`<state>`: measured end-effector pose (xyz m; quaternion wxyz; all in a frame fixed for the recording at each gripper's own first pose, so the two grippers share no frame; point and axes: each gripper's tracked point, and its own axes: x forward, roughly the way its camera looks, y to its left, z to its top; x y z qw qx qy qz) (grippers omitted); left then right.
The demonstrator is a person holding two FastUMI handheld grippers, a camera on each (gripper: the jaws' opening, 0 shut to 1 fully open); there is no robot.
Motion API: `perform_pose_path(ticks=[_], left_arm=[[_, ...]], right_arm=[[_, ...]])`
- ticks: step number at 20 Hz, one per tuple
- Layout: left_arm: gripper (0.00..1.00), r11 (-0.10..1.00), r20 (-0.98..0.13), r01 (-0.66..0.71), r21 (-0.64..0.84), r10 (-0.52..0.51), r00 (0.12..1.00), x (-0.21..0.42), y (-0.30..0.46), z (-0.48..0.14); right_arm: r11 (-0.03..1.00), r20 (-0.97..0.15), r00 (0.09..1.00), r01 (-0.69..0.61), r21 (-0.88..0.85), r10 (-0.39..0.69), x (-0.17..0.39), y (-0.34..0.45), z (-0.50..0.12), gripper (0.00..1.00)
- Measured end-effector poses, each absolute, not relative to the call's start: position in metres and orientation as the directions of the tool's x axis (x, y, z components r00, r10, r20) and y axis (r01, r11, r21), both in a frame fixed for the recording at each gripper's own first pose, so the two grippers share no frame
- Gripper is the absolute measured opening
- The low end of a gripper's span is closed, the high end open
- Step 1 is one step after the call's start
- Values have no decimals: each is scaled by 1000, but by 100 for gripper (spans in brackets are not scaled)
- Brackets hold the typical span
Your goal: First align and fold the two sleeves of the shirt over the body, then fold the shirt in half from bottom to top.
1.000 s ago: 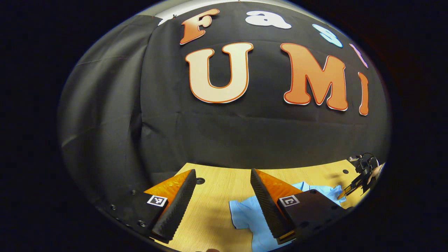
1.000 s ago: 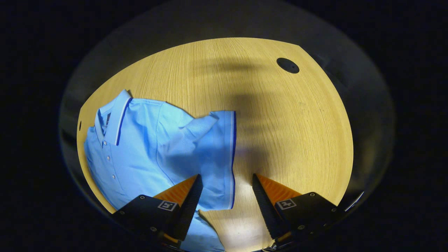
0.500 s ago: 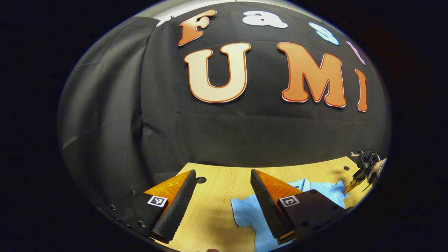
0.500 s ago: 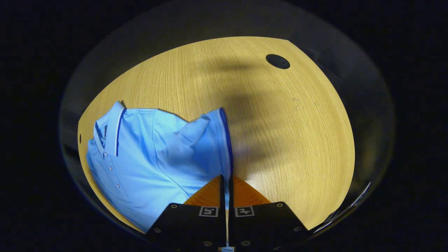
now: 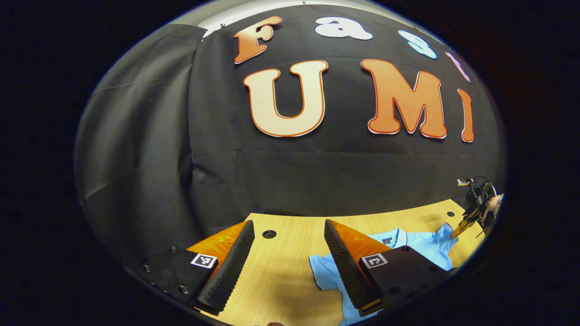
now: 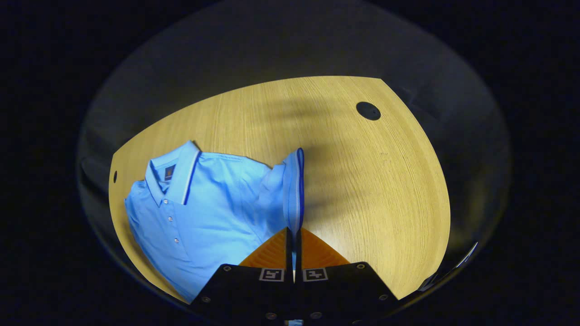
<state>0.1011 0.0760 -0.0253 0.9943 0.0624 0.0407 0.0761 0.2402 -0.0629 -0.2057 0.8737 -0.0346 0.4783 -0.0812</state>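
Light blue, the shirt (image 6: 204, 226) is lying buttoned side up on the wooden worktop (image 6: 371, 181), collar toward the far edge. The right tongs (image 6: 292, 235) are clenching the striped cuff of one sleeve (image 6: 293, 190), holding it lifted on edge above the wood. The left tongs (image 5: 290, 258) are hanging released over bare worktop, with the shirt just beside their right finger.
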Motion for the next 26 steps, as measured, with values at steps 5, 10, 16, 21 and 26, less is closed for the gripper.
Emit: perform_pose_path(ticks=[5, 10, 16, 21, 26], left_arm=[[100, 983, -72, -149, 109, 157, 985, 87, 96, -24], [100, 979, -68, -177, 101, 184, 981, 73, 127, -21], [100, 976, -93, -201, 83, 208, 974, 67, 156, -35], [100, 978, -120, -192, 87, 202, 972, 74, 158, -45], [100, 982, -149, -161, 95, 174, 973, 89, 144, -55]], right_arm=[[993, -820, 562, 20, -116, -107, 231, -5, -191, 0], [989, -816, 573, -68, -132, -70, 224, 52, -192, 0], [981, -831, 557, -160, -110, -2, 218, 114, -210, 1], [974, -853, 517, -219, -53, 70, 206, 152, -226, 3], [973, -852, 509, -231, 4, 125, 200, 169, -224, 32]])
